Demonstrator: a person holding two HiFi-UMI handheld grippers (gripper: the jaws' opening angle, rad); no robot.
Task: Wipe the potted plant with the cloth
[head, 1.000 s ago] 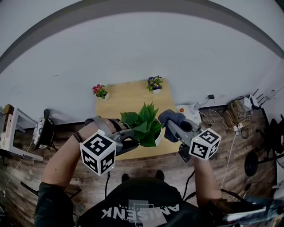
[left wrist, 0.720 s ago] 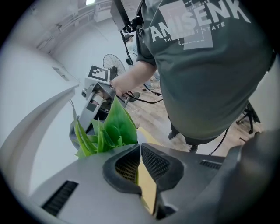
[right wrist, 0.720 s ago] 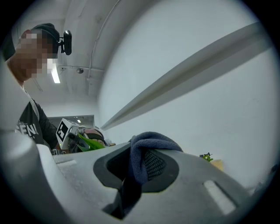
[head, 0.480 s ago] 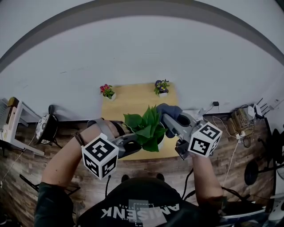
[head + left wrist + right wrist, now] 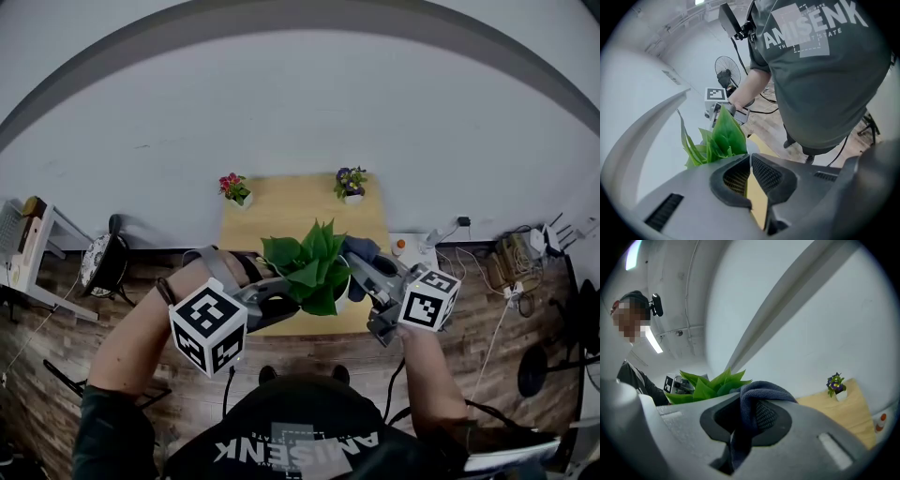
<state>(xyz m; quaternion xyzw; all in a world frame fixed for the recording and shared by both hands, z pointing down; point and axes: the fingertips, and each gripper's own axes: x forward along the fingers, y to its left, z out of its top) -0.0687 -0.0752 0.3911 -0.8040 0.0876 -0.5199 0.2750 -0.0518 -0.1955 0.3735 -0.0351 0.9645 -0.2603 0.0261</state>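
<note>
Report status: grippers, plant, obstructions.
Left gripper shut at potted plant's leaves, pinch unconfirmed. Right gripper shut on cloth, by the foliage. Pink flower pot, purple flower pot far back on table, clear of work.

A dark grey short-sleeved T-shirt (image 5: 820, 70) with pale printed lettering is worn, and a dark band (image 5: 167, 290) is seen at the left wrist. The left gripper (image 5: 749, 159) and right gripper (image 5: 740, 411) are moulded in smooth grey plastic, their fingers (image 5: 801, 185) lined with black meshed pads (image 5: 765, 172). Each is topped by a white cube (image 5: 208, 328) printed with black square markers.
</note>
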